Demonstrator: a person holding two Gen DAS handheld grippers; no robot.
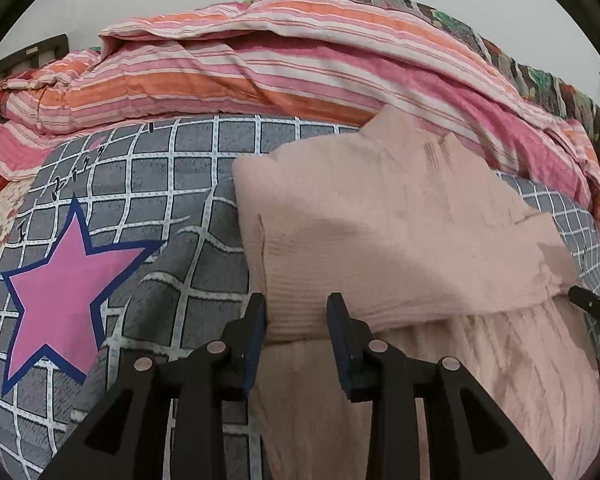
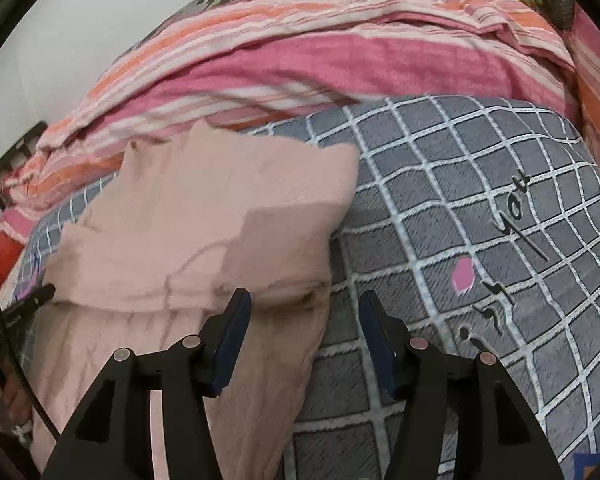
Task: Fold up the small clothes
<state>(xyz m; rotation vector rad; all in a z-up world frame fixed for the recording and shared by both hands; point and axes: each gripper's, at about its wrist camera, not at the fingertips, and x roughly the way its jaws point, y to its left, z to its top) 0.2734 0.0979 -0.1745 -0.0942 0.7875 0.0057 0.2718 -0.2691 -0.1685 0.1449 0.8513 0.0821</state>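
The pale pink knitted garment [image 1: 400,232] lies on the bed, its top half folded over the lower part. Both the left gripper [image 1: 296,312] and the right gripper [image 2: 304,308] stand open and hold nothing. A good next move is to press the fold edge flat. Under it is a grey checked bedsheet [image 2: 480,184] with a pink star [image 1: 60,288]; a striped pink-orange quilt [image 1: 260,72] is heaped behind.

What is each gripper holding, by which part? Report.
Nothing is held. The left gripper stands open astride the ribbed hem of the pink sweater; the right gripper is open above its edge.
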